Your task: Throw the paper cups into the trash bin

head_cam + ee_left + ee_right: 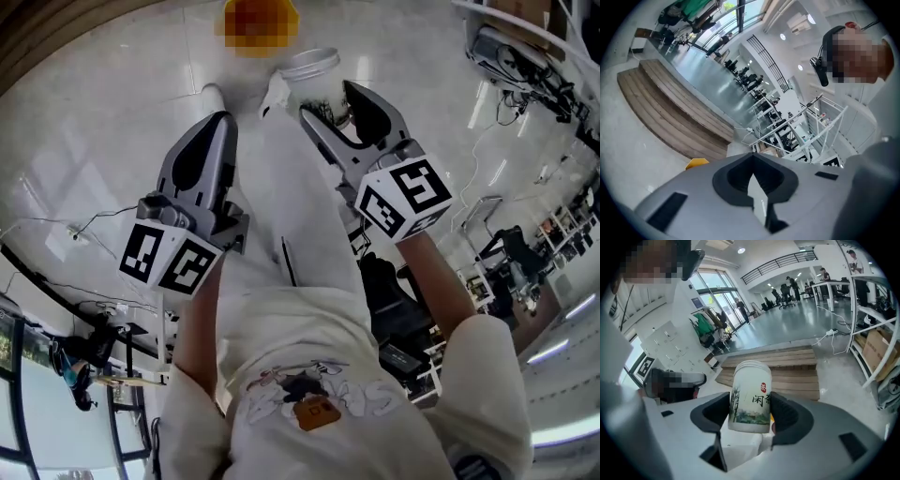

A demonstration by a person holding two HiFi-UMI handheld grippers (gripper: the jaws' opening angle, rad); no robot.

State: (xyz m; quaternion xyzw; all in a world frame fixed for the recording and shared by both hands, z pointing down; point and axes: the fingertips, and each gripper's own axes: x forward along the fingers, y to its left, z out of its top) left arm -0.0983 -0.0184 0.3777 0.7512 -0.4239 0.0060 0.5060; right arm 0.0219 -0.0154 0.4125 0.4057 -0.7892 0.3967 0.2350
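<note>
One cup (751, 397), white with a green landscape print and a red seal, stood nearly upright between the jaws of the right gripper (751, 417). The jaws were spread wide and pressed on its two sides, low on the wall. In the head view the cup (309, 67) showed its open rim at the far end of that gripper (330, 101), held clear of the pale floor (103, 103).

The left gripper (221, 127) hung just to the left, apart from the cup. Its own view showed the left gripper (752, 161) with its jaws brought together and nothing between them.

Two grippers were in view, each with one marker cube, right (403, 197) and left (169, 258).

Beyond them lay wooden steps (787, 364), and one yellow thing (696, 163) sat on the floor near the steps, too hidden to identify.
</note>
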